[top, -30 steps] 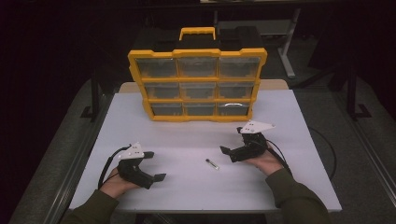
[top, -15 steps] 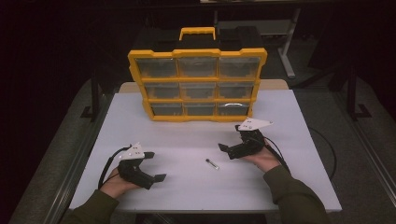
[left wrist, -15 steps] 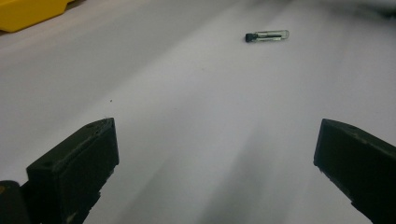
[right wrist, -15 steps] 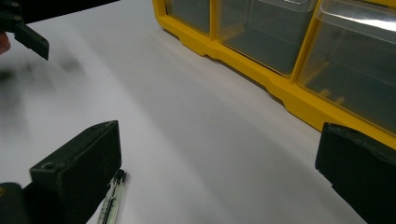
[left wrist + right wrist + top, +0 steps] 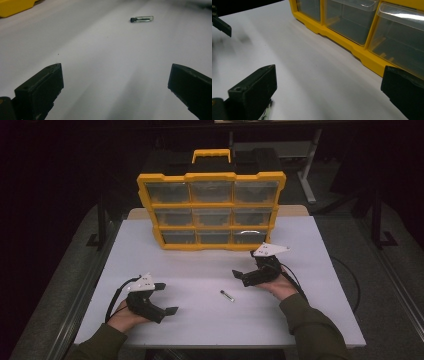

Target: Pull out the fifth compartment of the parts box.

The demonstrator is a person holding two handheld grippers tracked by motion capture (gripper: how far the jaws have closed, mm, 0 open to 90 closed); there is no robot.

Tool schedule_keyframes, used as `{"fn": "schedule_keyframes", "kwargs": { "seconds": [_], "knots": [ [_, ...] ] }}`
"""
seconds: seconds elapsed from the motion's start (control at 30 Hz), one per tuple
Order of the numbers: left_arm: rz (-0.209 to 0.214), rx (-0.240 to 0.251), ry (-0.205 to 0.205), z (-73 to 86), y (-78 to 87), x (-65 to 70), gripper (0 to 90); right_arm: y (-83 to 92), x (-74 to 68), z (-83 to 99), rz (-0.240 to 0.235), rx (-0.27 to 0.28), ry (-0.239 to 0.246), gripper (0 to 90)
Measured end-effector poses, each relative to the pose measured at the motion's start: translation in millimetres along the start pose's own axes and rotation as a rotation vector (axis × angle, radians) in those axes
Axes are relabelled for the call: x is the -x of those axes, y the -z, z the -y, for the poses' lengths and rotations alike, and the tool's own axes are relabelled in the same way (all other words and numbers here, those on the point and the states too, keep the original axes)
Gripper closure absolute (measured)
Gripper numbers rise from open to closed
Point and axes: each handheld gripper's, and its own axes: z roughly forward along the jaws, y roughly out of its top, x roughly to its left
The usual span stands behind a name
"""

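Both grippers, left gripper (image 5: 167, 298) and right gripper (image 5: 241, 275), jaws apart, empty; small vial (image 5: 227, 295), possibly glass, lies between them; yellow drawer organizer (image 5: 212, 210) stands behind on the table (image 5: 320, 285).

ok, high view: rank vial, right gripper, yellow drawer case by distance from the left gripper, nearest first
1. vial, lying on the table just right of the left gripper
2. right gripper, farther right
3. yellow drawer case, at the table's far edge

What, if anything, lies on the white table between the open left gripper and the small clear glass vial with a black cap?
Nothing visible: bare white table separates the left gripper from the small clear black-capped glass vial.
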Motion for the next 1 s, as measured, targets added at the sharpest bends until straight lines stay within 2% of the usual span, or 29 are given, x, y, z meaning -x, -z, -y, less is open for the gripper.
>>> {"fn": "schedule_keyframes", "kwargs": {
  "seconds": [1.0],
  "knots": [
    [0.002,0.007,-0.003,0.0,0.9,-0.9,0.0,-22.4,2.5,-13.4,-0.016,-0.009,0.017,0.0]
  ]
}}
